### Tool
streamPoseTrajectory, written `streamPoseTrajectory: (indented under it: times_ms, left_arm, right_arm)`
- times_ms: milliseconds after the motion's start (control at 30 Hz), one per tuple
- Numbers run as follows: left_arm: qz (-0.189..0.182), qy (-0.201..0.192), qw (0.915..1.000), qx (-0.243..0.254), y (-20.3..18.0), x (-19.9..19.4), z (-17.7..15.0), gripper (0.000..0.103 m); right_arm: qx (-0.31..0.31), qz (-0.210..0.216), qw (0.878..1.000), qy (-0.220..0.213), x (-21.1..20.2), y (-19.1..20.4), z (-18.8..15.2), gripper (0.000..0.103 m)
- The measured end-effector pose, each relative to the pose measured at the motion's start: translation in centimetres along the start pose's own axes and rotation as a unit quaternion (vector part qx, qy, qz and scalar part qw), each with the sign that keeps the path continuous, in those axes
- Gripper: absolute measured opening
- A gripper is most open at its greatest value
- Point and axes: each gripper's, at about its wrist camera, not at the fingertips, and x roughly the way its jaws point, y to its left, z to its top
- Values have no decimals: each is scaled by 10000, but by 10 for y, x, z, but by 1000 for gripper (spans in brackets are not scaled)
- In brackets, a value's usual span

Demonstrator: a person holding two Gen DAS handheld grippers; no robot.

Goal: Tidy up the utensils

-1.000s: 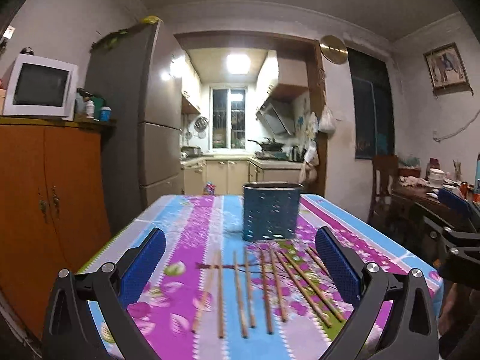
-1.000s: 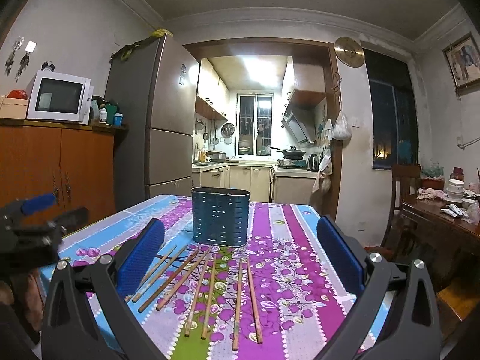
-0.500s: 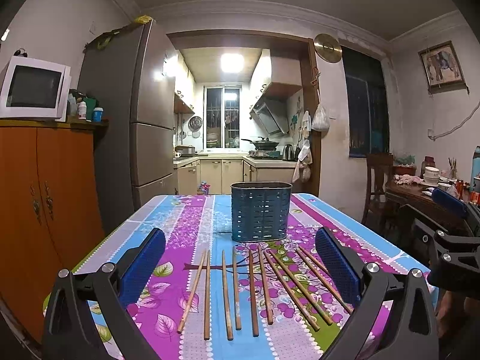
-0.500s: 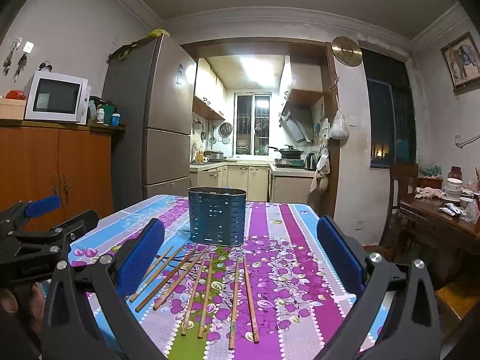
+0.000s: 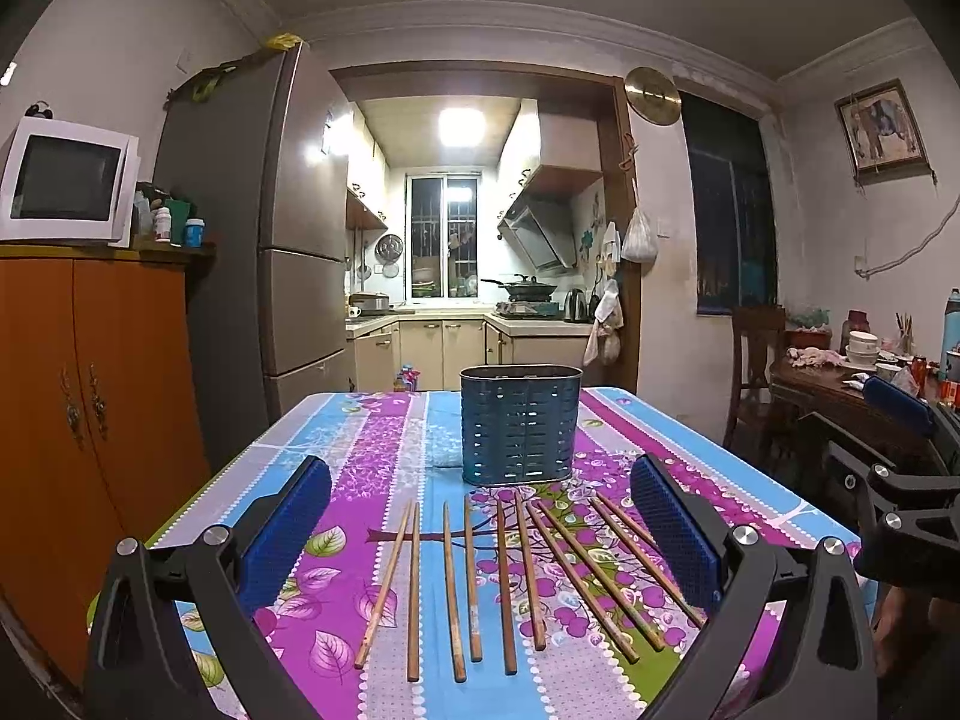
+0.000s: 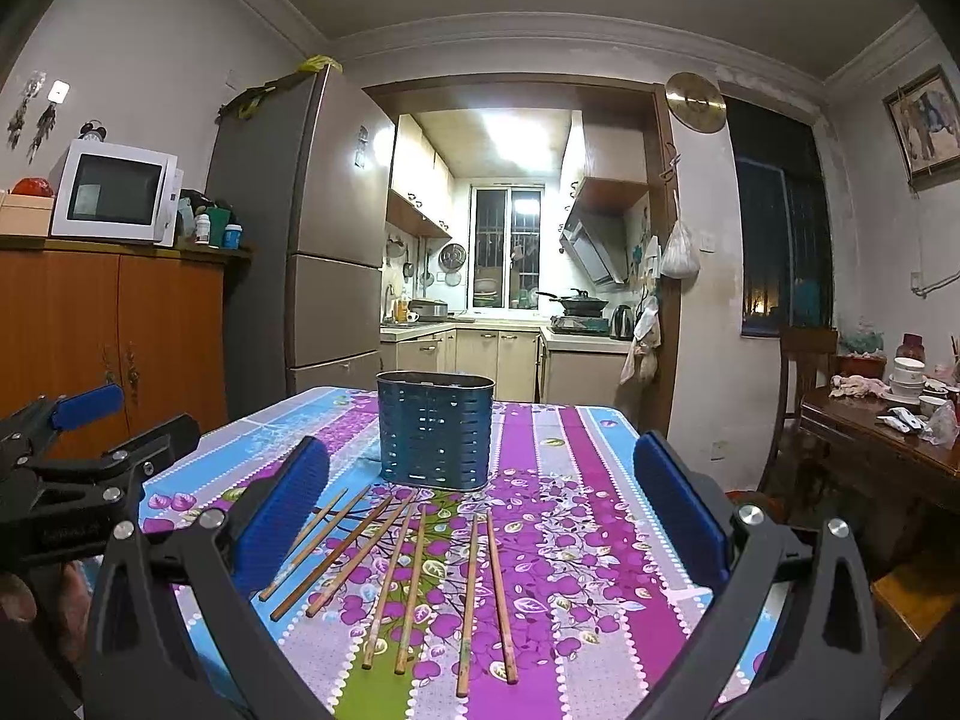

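Several wooden chopsticks (image 5: 507,576) lie side by side on the flowered tablecloth; they also show in the right wrist view (image 6: 408,570). A dark blue perforated utensil holder (image 5: 519,423) stands upright behind them, also in the right wrist view (image 6: 435,429). My left gripper (image 5: 480,531) is open and empty, held above the near ends of the chopsticks. My right gripper (image 6: 480,510) is open and empty, to the right of the left one. Each gripper shows at the edge of the other's view.
The table (image 5: 360,438) has a near edge just below the chopstick ends. An orange cabinet (image 5: 90,420) stands to the left, with a fridge (image 5: 264,276) behind it. A cluttered wooden side table (image 6: 888,438) and a chair (image 5: 756,360) stand to the right.
Both grippers have shifted a little, so the holder and chopsticks sit more centred and slightly nearer in the left view. Both stay open. Nothing on the table has moved.
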Motion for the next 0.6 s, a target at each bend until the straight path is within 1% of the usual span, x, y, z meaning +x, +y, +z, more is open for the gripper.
streamPoseTrajectory:
  times_ms: [300,467,500,533,567,600]
  left_arm:
    - [30,51,10000,37,1,4,0,100]
    - [135,117,9998,3,12,12,-2,100]
    - [177,114,9998,-15,17,13,-2,100]
    - [212,109,9997,-28,21,14,-2,100]
    - [248,100,9996,-38,25,15,-2,100]
    - [309,80,9995,-43,33,15,-3,100]
  right_arm:
    - [-44,50,10000,45,0,1,-2,98]
    - [-114,227,9996,131,2,-1,-7,98]
    - [-132,351,9991,188,2,-2,-10,87]
    - [-153,446,9986,256,3,-3,-13,71]
    - [-185,528,9977,378,5,-3,-17,63]
    - [-210,611,9966,517,6,-4,-23,47]
